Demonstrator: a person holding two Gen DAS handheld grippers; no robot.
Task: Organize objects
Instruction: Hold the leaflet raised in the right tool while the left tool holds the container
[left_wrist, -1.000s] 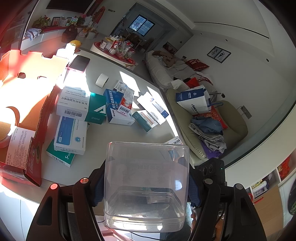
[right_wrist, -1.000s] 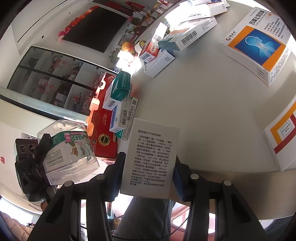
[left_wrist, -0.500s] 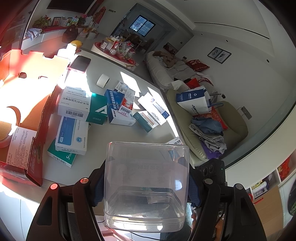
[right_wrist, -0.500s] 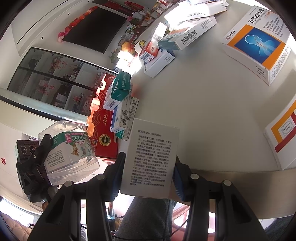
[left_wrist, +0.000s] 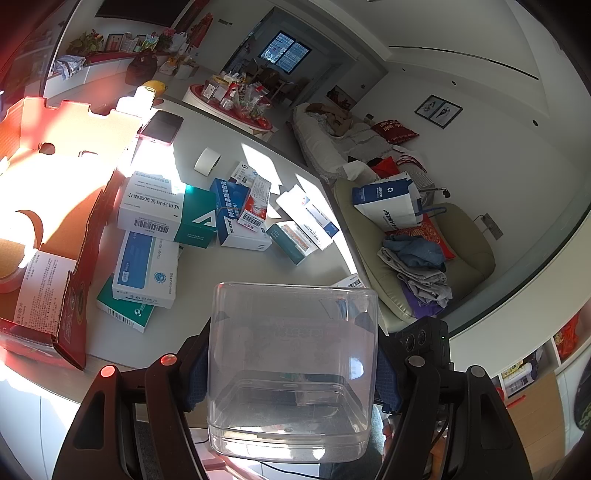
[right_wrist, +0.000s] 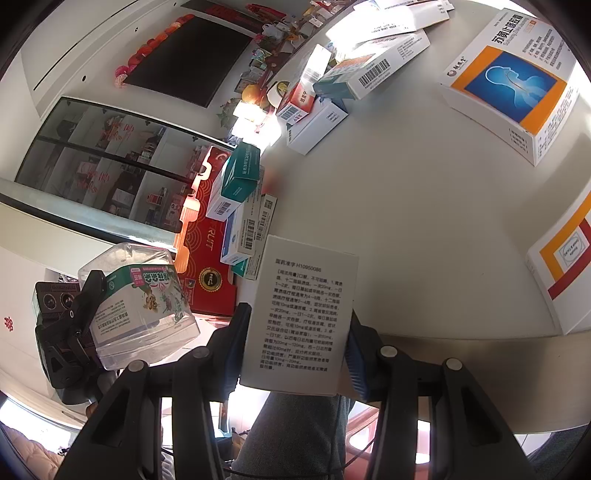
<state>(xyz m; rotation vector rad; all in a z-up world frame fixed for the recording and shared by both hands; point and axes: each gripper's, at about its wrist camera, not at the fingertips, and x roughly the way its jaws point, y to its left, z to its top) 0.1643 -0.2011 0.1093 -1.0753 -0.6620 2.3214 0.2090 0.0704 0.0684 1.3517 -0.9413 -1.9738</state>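
The medicine boxes lie scattered over the pale worktop (left_wrist: 236, 280), most of them bunched at about ten to twelve o'clock in the left wrist view, just beside the open red carton (left_wrist: 55, 206) at nine o'clock. The left gripper (left_wrist: 291, 369) has its fingers spread wide around a clear plastic tub (left_wrist: 291, 354), pressing on its two side walls and holding it clear of the worktop; the right gripper (right_wrist: 295, 332) has its fingers drawn narrow on a white box (right_wrist: 301, 317), gripped by its edges near the worktop's front rim. My judgement is that the step in hand is carrying these two to wherever they are being gathered, perhaps the carton, and doing it well means keeping the tub level and upright so it does not slip between the pads, and bringing the white box in flat rather than corner first. Of the writing, largest first: the carton's side reads "FRUIT" in the right wrist view at nine o'clock; the orange and blue box (right_wrist: 513, 92) at two o'clock carries large Chinese characters I cannot read with confidence; the tub's green label (right_wrist: 147, 284) has cartoon figures and Chinese print; the white box's face shows a code, "H10950086", above dense small Chinese text.
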